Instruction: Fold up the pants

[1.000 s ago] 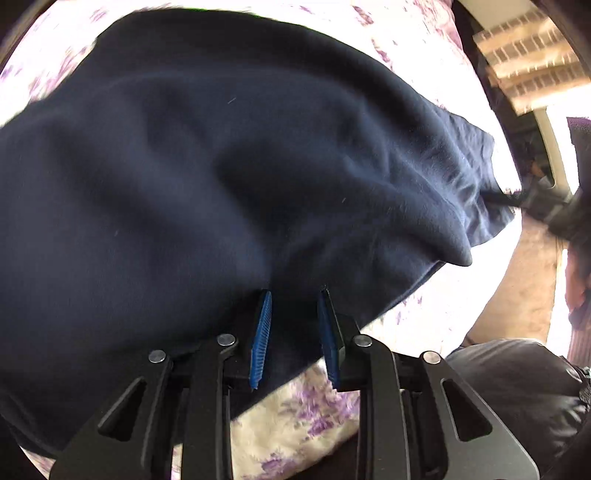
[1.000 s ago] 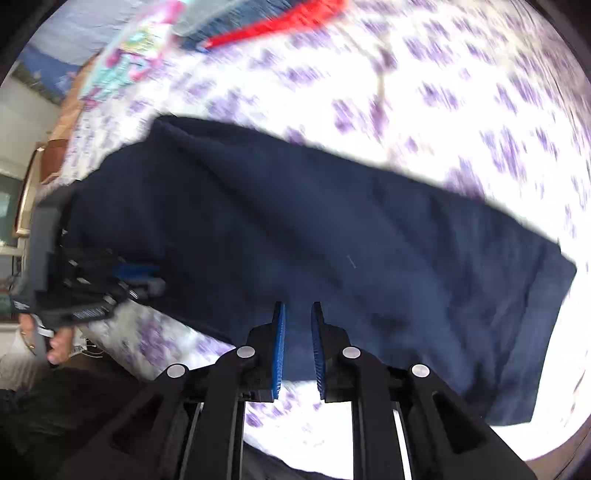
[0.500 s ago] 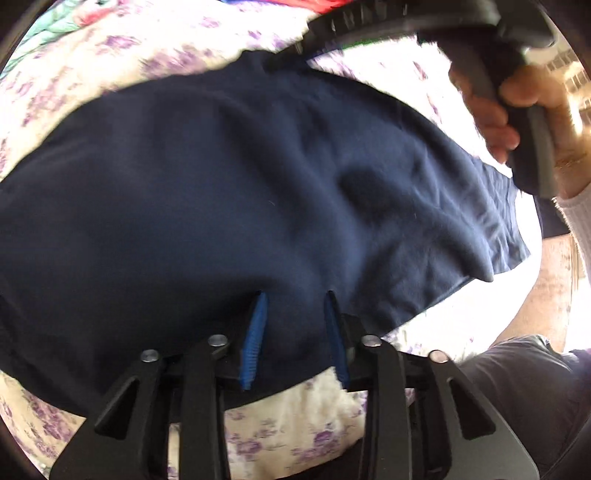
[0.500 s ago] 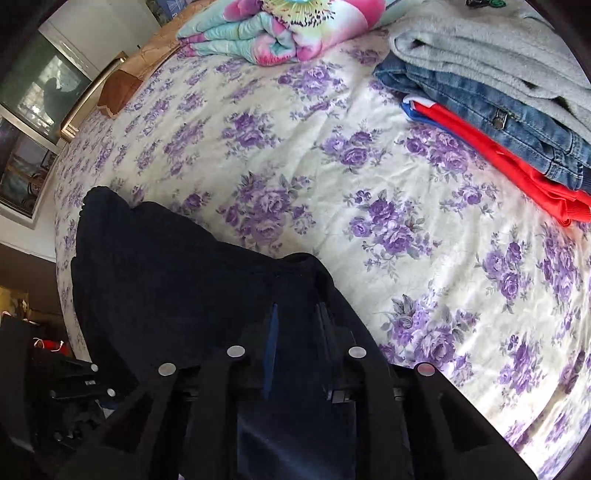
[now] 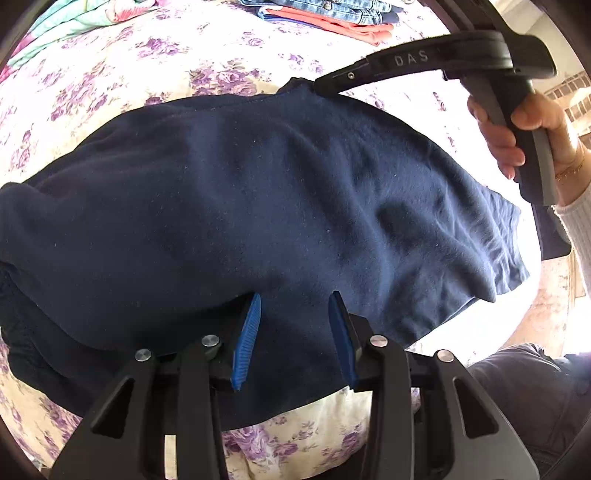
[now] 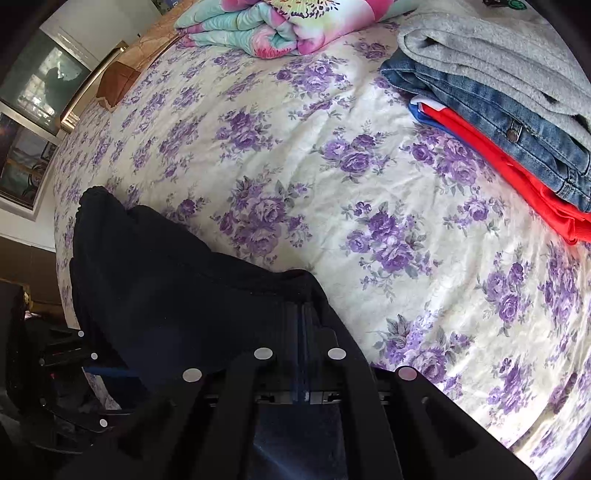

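We have the navy pants (image 5: 280,206) spread in a rumpled heap on the flowered bed (image 6: 332,177), lying straight ahead of our left claw (image 5: 293,332) and running off to both sides of it. That claw stands moderately wide, its blue pads (image 5: 246,343) apart with cloth lying between and under them; nothing is pinched there yet. Our right claw (image 6: 303,314) is closed narrow on the far edge of the pants, the fabric draped over and to the left of its jaws; from the left wrist view its tip meets the cloth at the far rim, up and to the right of the left claw.

We judge the cloth soft, thick and fleecy: light to lift, no stiffness at all, so it will sag and bunch wherever we leave it unsupported. It looks grippy rather than slick, which suits ribbed pads. A good hold for the left claw would be the near hem just in front of its pads, taking both layers at once, so the two claws carry opposite edges and the fold comes over evenly.

Beyond the right claw, up and to its right, sits a stack of folded clothes (image 6: 498,96); a rolled quilt (image 6: 273,26) lies far ahead.
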A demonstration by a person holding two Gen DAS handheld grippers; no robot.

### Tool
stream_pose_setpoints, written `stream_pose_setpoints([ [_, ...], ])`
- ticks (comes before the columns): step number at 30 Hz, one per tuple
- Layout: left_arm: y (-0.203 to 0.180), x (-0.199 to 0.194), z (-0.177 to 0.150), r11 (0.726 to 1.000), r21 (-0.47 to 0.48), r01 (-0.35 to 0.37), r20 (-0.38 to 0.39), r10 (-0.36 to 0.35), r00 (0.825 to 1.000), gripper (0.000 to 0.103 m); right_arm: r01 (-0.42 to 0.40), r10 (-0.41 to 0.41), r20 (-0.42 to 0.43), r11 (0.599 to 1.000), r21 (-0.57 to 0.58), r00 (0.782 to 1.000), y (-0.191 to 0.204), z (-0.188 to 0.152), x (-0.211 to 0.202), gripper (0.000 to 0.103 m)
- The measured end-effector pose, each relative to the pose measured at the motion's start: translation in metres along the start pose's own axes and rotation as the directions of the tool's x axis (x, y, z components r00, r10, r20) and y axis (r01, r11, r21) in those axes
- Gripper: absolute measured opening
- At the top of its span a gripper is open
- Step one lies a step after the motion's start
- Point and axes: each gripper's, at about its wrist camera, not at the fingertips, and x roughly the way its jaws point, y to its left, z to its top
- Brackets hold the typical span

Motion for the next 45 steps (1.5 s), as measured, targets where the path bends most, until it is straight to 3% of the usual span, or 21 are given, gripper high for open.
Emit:
stream_pose_setpoints([
  [2, -0.001, 0.0, 0.001, 1.0, 0.005, -0.003, -0.001, 0.003, 1.0, 0.037, -0.005, 0.005, 0.008, 1.0, 0.007, 1.0, -0.002, -0.002, -0.003, 0.008],
  [3, 0.0, 0.0, 0.001, 1.0, 0.005, -0.002, -0.002, 0.002, 1.0, 0.037, -0.005, 0.005, 0.012, 1.0, 0.008, 1.0, -0.003, -0.003, -0.005, 0.022],
  [5, 0.0, 0.001, 0.001, 1.0, 0.002, 0.003, -0.003, -0.003, 1.0, 0.037, -0.001, 0.001, 0.031, 1.0, 0.002, 1.0, -0.002, -0.005, -0.01, 0.041],
  [10, 0.004, 0.004, 0.003, 1.0, -0.008, 0.016, -0.006, -0.016, 1.0, 0.037, -0.039, 0.039, -0.009, 0.999, 0.004, 0.999, -0.003, -0.008, -0.003, 0.036],
  [11, 0.006, 0.004, 0.003, 1.0, -0.011, 0.019, -0.006, -0.019, 1.0, 0.037, -0.063, 0.063, -0.023, 0.998, 0.007, 0.998, -0.003, -0.009, 0.0, 0.025],
  [12, 0.008, 0.003, 0.003, 1.0, -0.014, 0.021, -0.005, -0.021, 1.0, 0.037, -0.081, 0.082, -0.033, 0.997, 0.01, 0.996, -0.003, -0.01, 0.003, 0.006],
  [14, 0.012, 0.005, 0.003, 1.0, -0.025, 0.018, -0.004, -0.018, 1.0, 0.037, -0.067, 0.067, 0.002, 0.998, 0.001, 0.998, 0.001, -0.005, 0.003, 0.004],
  [18, 0.026, 0.007, 0.002, 0.998, -0.05, -0.029, -0.011, 0.028, 1.0, 0.036, 0.013, -0.013, 0.096, 1.0, -0.001, 0.995, 0.003, 0.021, -0.015, 0.002],
  [23, 0.039, 0.016, 0.003, 0.997, -0.081, -0.012, -0.006, 0.011, 1.0, 0.034, 0.017, -0.017, -0.024, 1.0, 0.01, 1.0, -0.013, 0.032, 0.034, 0.002],
  [26, 0.049, 0.013, 0.003, 0.992, -0.118, 0.035, -0.008, -0.036, 0.999, 0.032, -0.018, 0.018, -0.014, 0.999, 0.046, 1.0, -0.021, 0.033, 0.033, 0.011],
  [27, 0.051, 0.008, 0.004, 0.99, -0.131, 0.049, -0.014, -0.052, 0.999, 0.032, -0.01, 0.011, -0.023, 0.998, 0.065, 1.0, -0.024, 0.034, 0.026, 0.02],
  [29, 0.049, -0.006, 0.005, 0.994, -0.106, 0.042, 0.0, -0.042, 0.999, 0.032, -0.008, 0.006, 0.029, 0.997, 0.072, 1.0, -0.026, 0.03, -0.007, 0.023],
  [32, 0.032, -0.036, 0.019, 0.999, -0.031, 0.028, 0.058, -0.026, 0.998, 0.035, -0.035, 0.032, 0.131, 0.999, 0.022, 0.991, -0.02, -0.005, -0.068, 0.023],
  [37, -0.003, -0.051, 0.068, 0.995, 0.076, 0.069, 0.12, -0.078, 0.99, 0.051, -0.077, 0.074, 0.088, 0.997, 0.031, 0.993, -0.012, -0.121, -0.09, 0.023],
  [41, -0.032, -0.005, 0.113, 0.989, 0.12, 0.089, 0.017, -0.091, 0.996, 0.051, -0.077, 0.075, 0.075, 0.997, 0.031, 0.994, 0.02, -0.202, -0.062, 0.023],
  [43, -0.041, 0.025, 0.129, 0.989, 0.137, 0.051, -0.048, -0.044, 0.998, 0.051, -0.182, 0.177, 0.047, 0.974, 0.131, 0.983, 0.02, -0.221, -0.04, 0.023],
  [45, -0.044, 0.051, 0.135, 0.987, 0.163, 0.006, -0.122, 0.014, 0.992, 0.051, -0.268, 0.252, 0.096, 0.934, 0.237, 0.963, 0.012, -0.232, -0.023, 0.023],
])
